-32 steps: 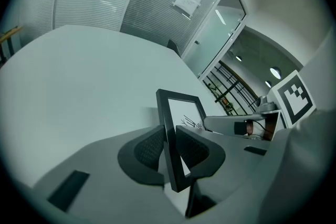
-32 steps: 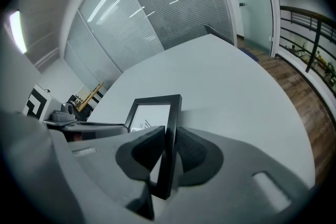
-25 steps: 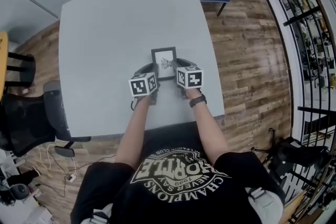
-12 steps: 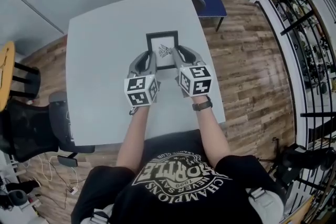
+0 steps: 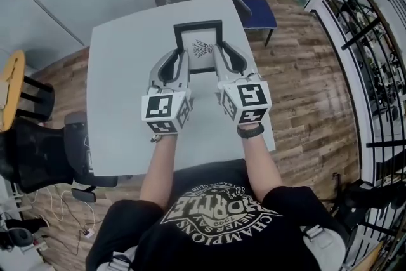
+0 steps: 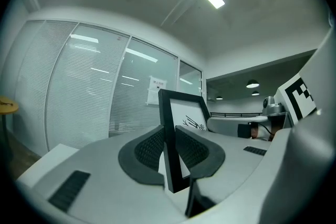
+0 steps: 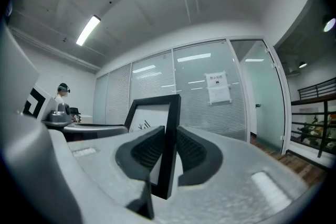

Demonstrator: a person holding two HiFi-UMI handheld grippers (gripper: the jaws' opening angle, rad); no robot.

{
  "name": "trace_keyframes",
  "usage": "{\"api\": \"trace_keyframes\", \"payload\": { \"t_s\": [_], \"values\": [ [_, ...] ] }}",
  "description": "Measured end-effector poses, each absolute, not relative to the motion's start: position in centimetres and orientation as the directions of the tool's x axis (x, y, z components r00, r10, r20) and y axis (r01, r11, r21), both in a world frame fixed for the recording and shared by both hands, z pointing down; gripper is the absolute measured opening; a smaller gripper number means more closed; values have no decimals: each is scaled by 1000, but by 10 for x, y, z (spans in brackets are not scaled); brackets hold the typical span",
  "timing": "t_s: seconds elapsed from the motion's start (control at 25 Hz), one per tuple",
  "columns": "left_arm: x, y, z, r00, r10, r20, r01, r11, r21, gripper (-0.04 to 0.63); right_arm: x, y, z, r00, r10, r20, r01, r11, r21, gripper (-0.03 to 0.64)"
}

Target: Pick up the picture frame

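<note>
A black picture frame (image 5: 199,46) with a white mat and a small dark drawing hangs in the air above the grey table (image 5: 120,73), upright and facing me. My left gripper (image 5: 184,66) is shut on its left side bar; in the left gripper view the frame (image 6: 178,128) stands edge-on between the ribbed pads (image 6: 149,149). My right gripper (image 5: 217,64) is shut on its right side bar, and the right gripper view shows the frame (image 7: 164,134) pinched between both pads (image 7: 191,150). Both grippers point level, away from me.
A blue chair (image 5: 254,6) stands beyond the table's far right corner. A black office chair (image 5: 38,149) and a yellow stool (image 5: 13,76) are at the left. A black railing (image 5: 371,54) runs along the right over wood floor. Glass walls with blinds lie ahead.
Both grippers have risen together with the frame from the table top, and the frame has tipped from lying flat to standing upright.
</note>
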State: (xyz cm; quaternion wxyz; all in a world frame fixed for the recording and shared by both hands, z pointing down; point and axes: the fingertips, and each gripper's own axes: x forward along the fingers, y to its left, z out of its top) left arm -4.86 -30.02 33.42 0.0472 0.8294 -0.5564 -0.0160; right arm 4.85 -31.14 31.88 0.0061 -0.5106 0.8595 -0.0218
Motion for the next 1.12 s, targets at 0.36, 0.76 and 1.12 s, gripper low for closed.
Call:
{"api": "trace_keyframes", "payload": {
  "t_s": [0.36,0.76,1.12],
  "values": [
    [-54,-293,326,366,-930,22,-928,-363,80,71,44,-303,312,-471,-882,-10,-882,471,-7,67],
    [-53,-289,325,370,-929,17,-926,-367,84,70,45,-299,314,-466,-885,-4,-885,466,-6,67],
    [-52,-296,338,387,-921,38,-919,-382,97,71,44,-306,321,-464,-886,14,-886,464,-1,67]
  ]
}}
